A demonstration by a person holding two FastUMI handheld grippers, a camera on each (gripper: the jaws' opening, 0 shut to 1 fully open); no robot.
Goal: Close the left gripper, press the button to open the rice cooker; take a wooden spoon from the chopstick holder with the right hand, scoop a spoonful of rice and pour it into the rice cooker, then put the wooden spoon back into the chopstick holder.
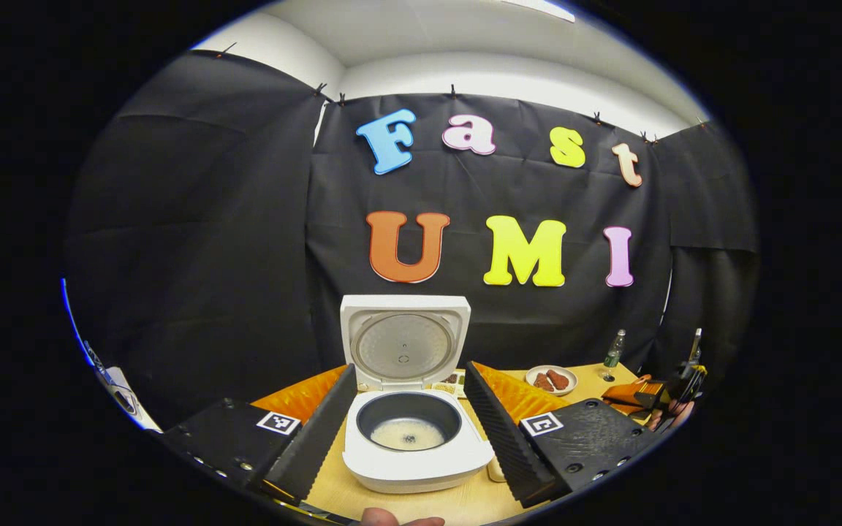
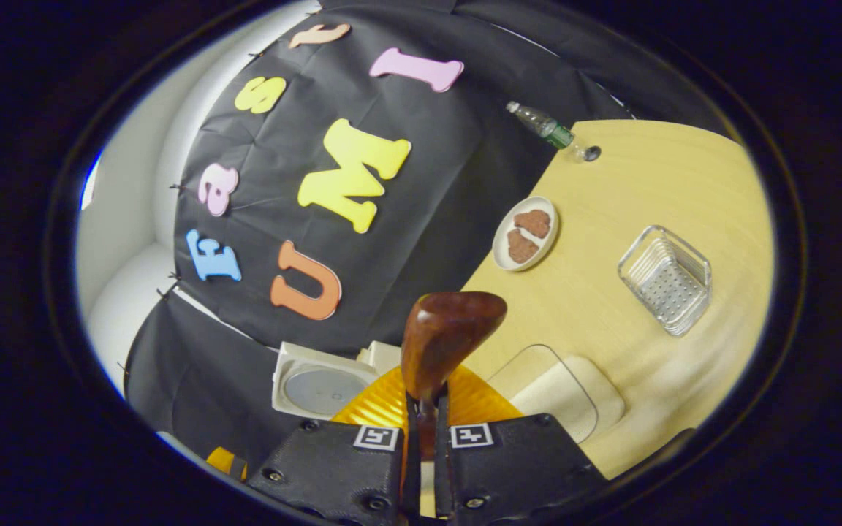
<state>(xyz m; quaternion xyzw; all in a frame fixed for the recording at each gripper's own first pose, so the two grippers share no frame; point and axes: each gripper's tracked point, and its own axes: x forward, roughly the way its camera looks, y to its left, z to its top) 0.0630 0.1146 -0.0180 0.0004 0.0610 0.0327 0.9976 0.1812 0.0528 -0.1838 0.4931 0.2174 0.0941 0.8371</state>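
- In the left gripper view, we see the left gripper (image 1: 406,438) with its jaws spread wide, one finger on each side of the rice cooker (image 1: 414,438), touching nothing.
- The rice cooker stands on the wooden table (image 1: 406,504) with its lid (image 1: 404,343) raised upright behind the pot; the dark inner pot (image 1: 408,424) holds a pale patch of rice at its bottom.
- In the right gripper view, we see the right gripper (image 2: 425,431) with its jaws drawn narrow, both fingers pressing on the handle of the wooden spoon (image 2: 446,336); the spoon's bowl stands out ahead of the fingertips, above the table.
- In that same view the cooker's open lid (image 2: 322,387) shows to the left of the spoon, partly hidden behind the gripper.
- A clear perforated container (image 2: 666,281), which may be the chopstick holder, sits on the table well apart from the spoon; we cannot tell what it is for sure.
- A plate with brown food (image 2: 527,234) lies near the black cloth wall, and a plastic bottle (image 2: 541,124) stands farther along the table's edge.
- A clear tray (image 2: 560,394) with pale contents lies just beside the right gripper.
- Far right in the left gripper view, a hand (image 1: 673,409) holds the other gripper.
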